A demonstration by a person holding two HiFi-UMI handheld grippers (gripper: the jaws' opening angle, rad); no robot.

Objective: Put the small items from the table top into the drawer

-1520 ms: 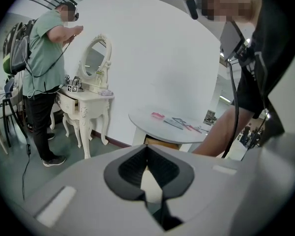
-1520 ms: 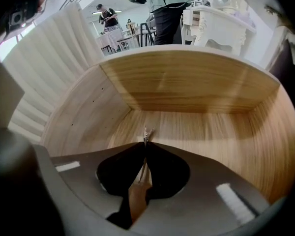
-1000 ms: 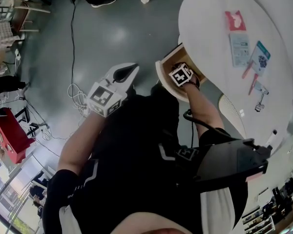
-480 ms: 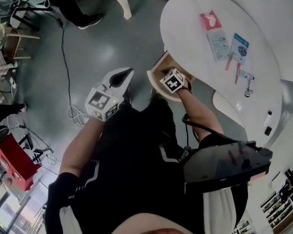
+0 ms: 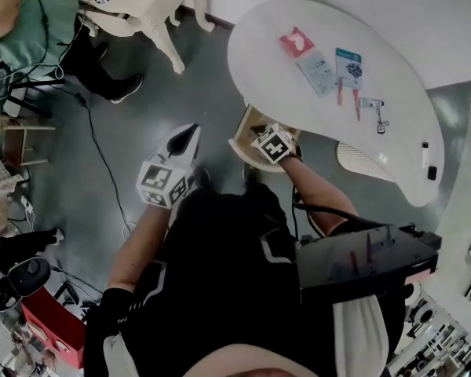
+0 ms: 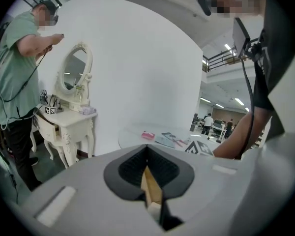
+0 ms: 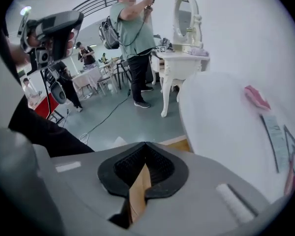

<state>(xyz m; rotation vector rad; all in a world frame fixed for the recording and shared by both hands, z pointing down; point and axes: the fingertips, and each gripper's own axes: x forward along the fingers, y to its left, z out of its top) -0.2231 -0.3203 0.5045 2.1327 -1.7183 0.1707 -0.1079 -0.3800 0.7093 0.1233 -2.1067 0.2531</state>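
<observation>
Holding right tongs (image 5: 258, 134) at drawer (image 5: 238, 143) | packets (image 5: 319, 66) on table (image 5: 261, 56) | dresser (image 5: 145, 0) beyond

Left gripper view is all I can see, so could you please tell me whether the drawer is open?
Observer: Yes. The head view shows the drawer pulled open under the near edge of the table.
Operator: Thank you. Where is the right gripper?
Observer: The right gripper is right at that open drawer, jaws together with nothing between them.
Operator: And what lies beneath the left gripper?
Observer: The left gripper hangs over the grey floor, apart from both table and drawer.
</observation>
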